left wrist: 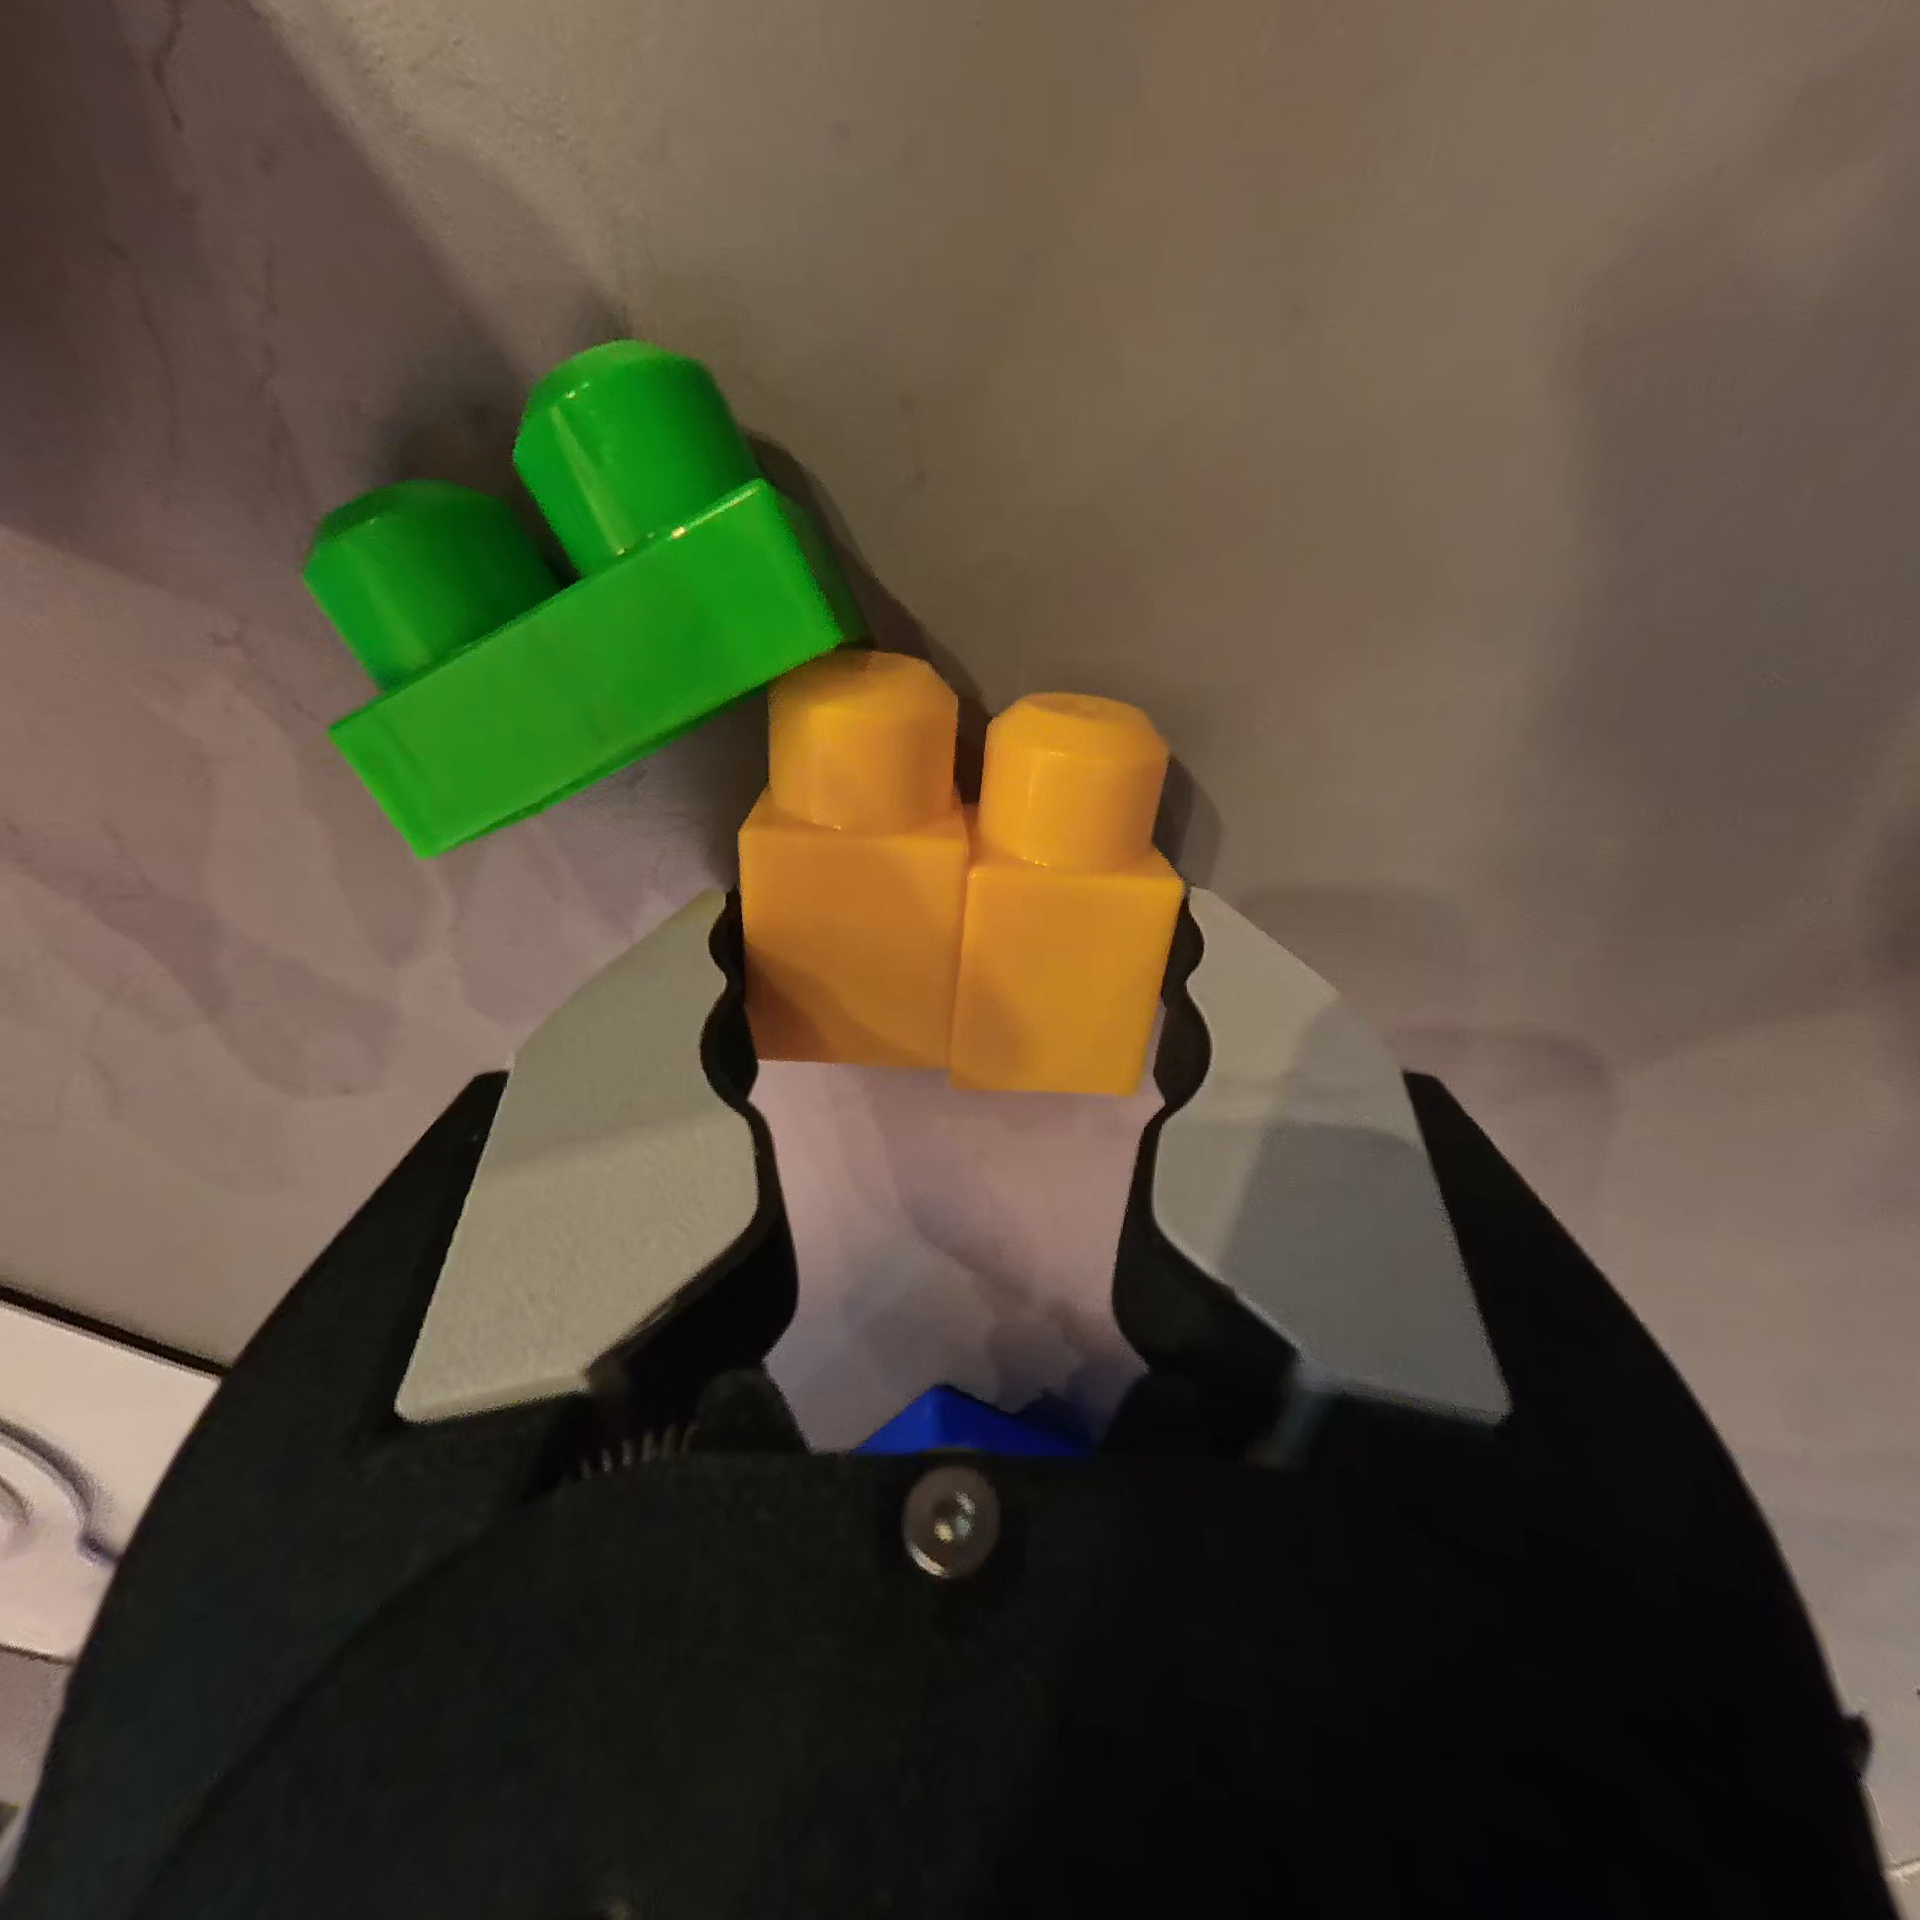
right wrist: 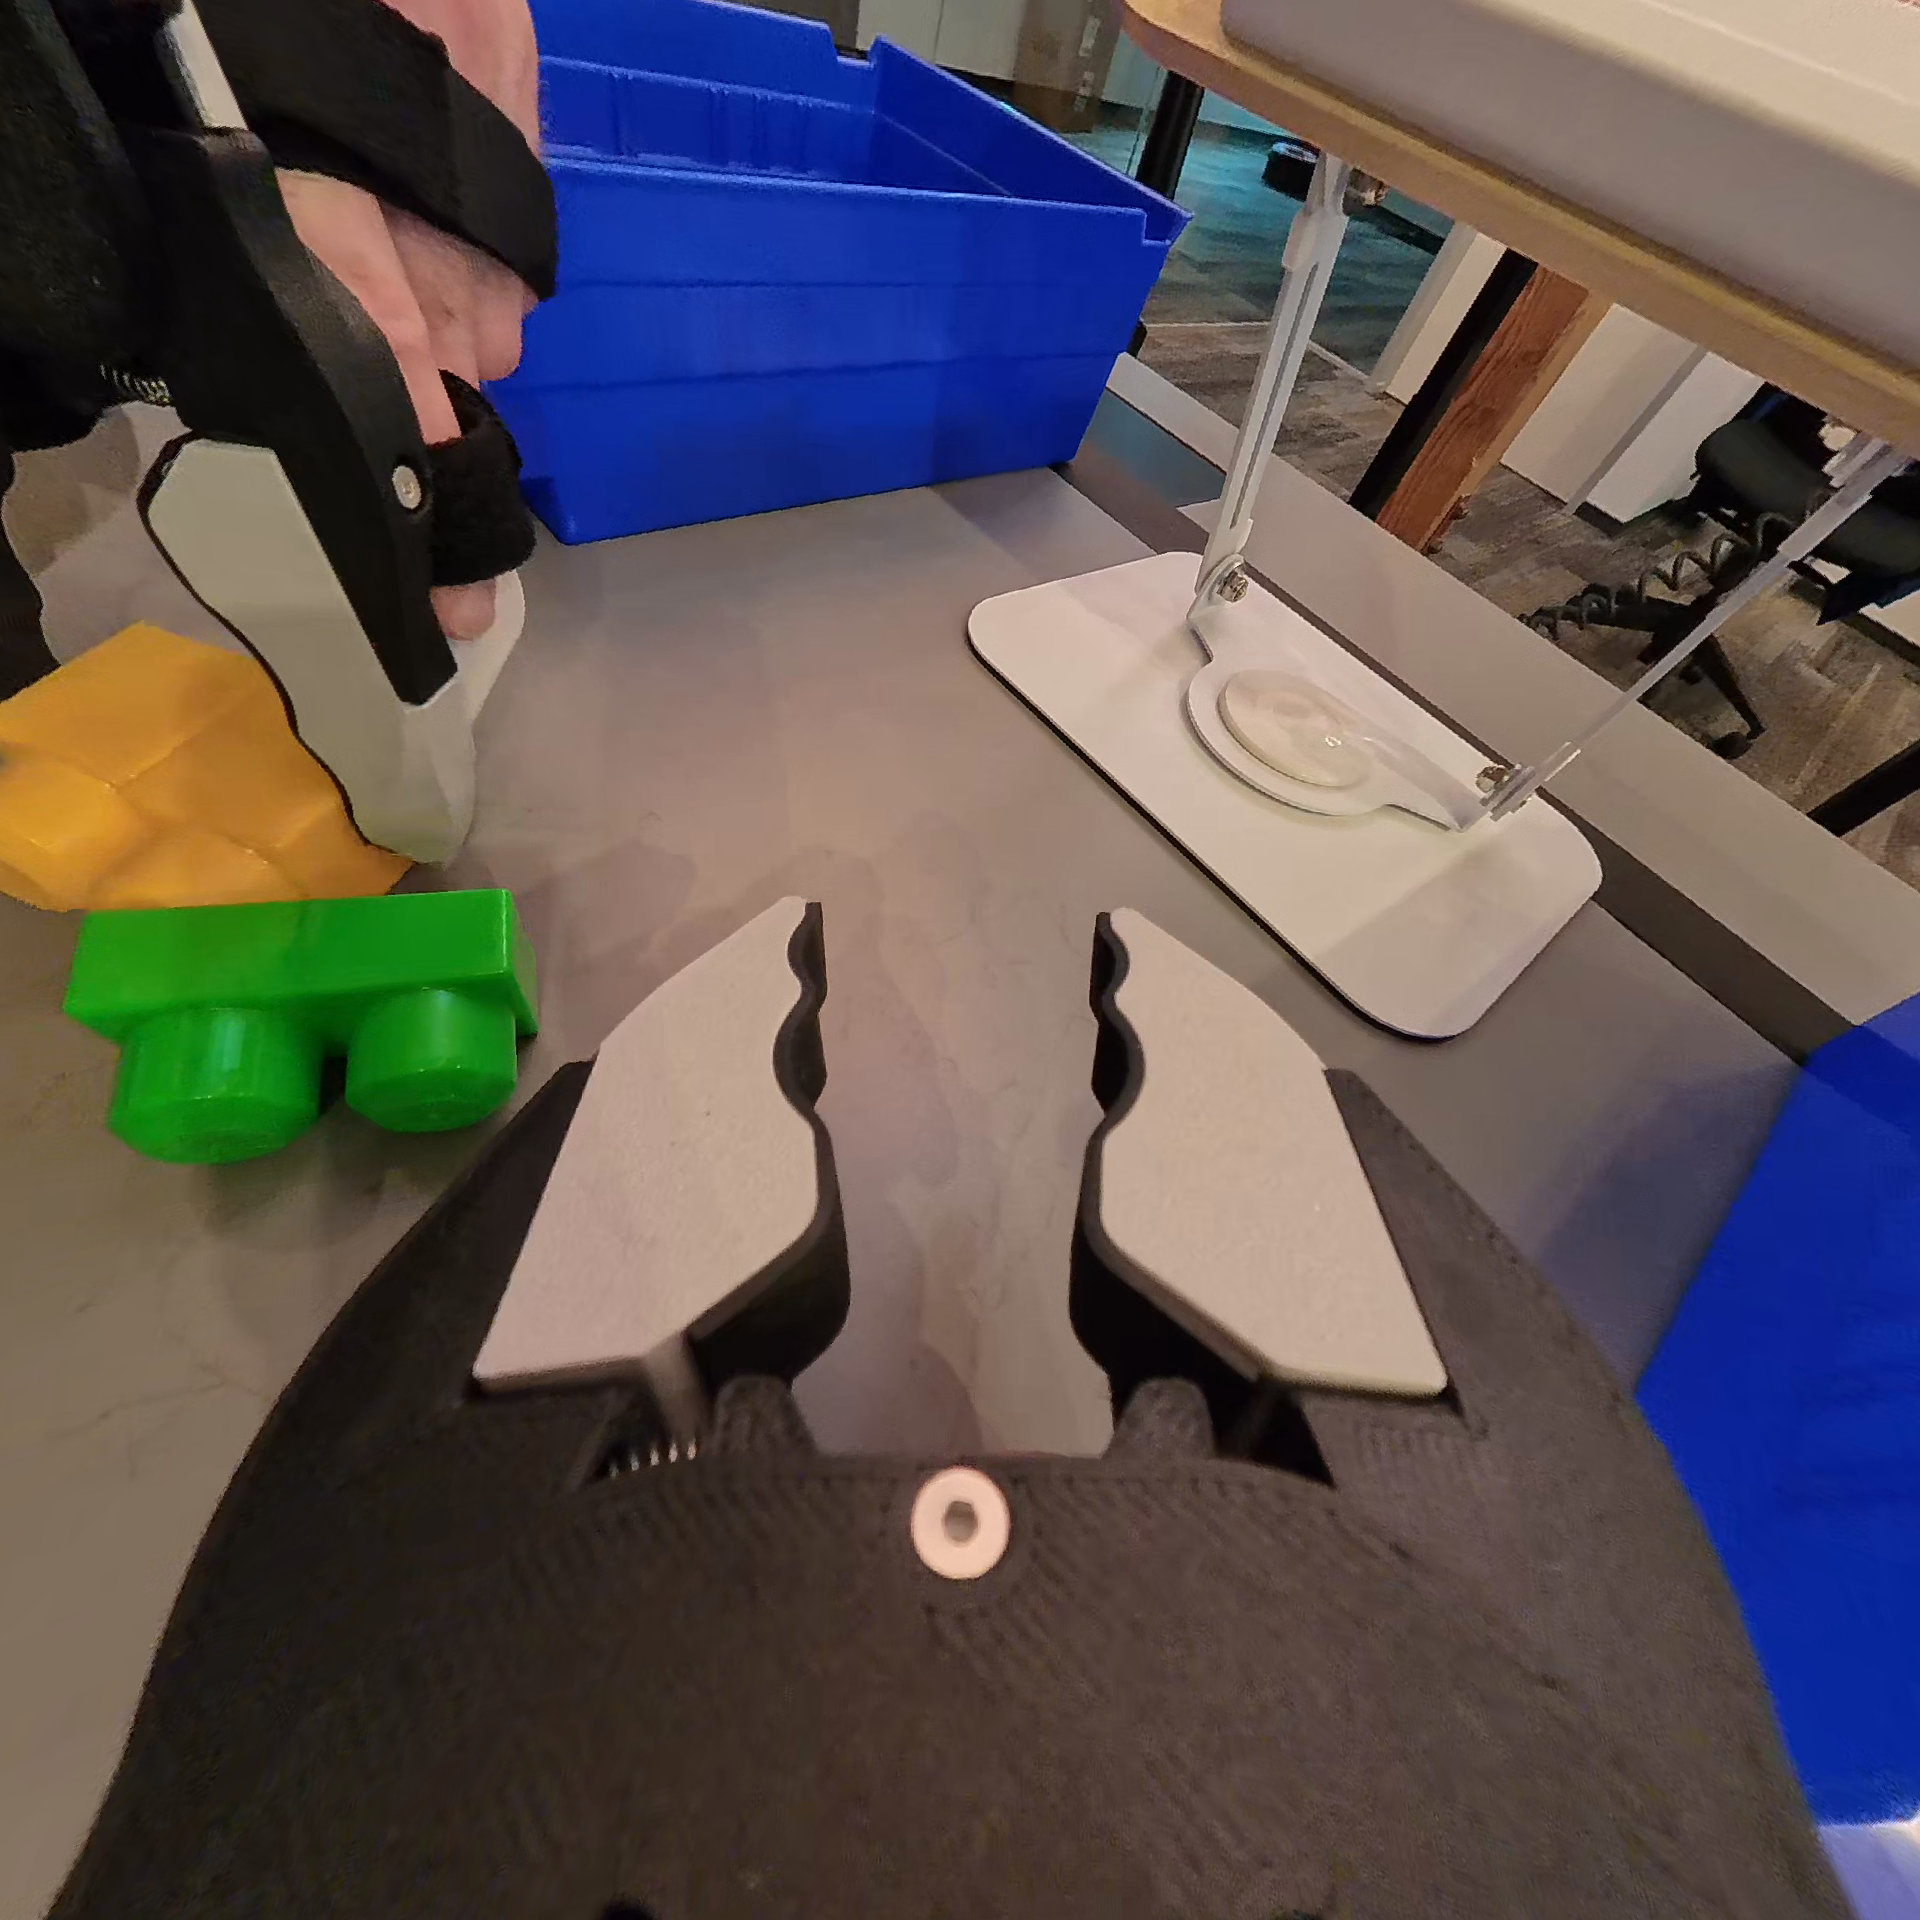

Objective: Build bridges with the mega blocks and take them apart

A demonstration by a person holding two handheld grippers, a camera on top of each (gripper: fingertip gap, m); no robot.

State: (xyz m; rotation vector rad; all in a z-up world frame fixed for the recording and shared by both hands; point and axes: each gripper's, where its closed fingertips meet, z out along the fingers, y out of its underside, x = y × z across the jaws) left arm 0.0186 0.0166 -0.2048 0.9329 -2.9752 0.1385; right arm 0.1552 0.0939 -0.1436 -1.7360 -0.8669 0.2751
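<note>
In the left wrist view my left gripper [left wrist: 956,906] is shut on two orange one-stud blocks [left wrist: 961,935] that stand side by side on the grey table; one pad presses on each outer side. A green two-stud block [left wrist: 592,623] lies tilted just beyond them to the left, touching the left orange stud. In the right wrist view my right gripper [right wrist: 958,920] is open and empty, low over the table. The green block [right wrist: 301,987] lies to its left with its studs pointing toward me. Behind it are the orange blocks [right wrist: 156,790], with a left gripper finger [right wrist: 332,665] on them.
Blue bins [right wrist: 810,312] stand at the back of the table [right wrist: 779,707]. A white stand base [right wrist: 1299,831] sits at the right, with its shelf overhead. Another blue bin [right wrist: 1808,1299] is at the near right edge. A person's hand [right wrist: 436,260] holds the left gripper.
</note>
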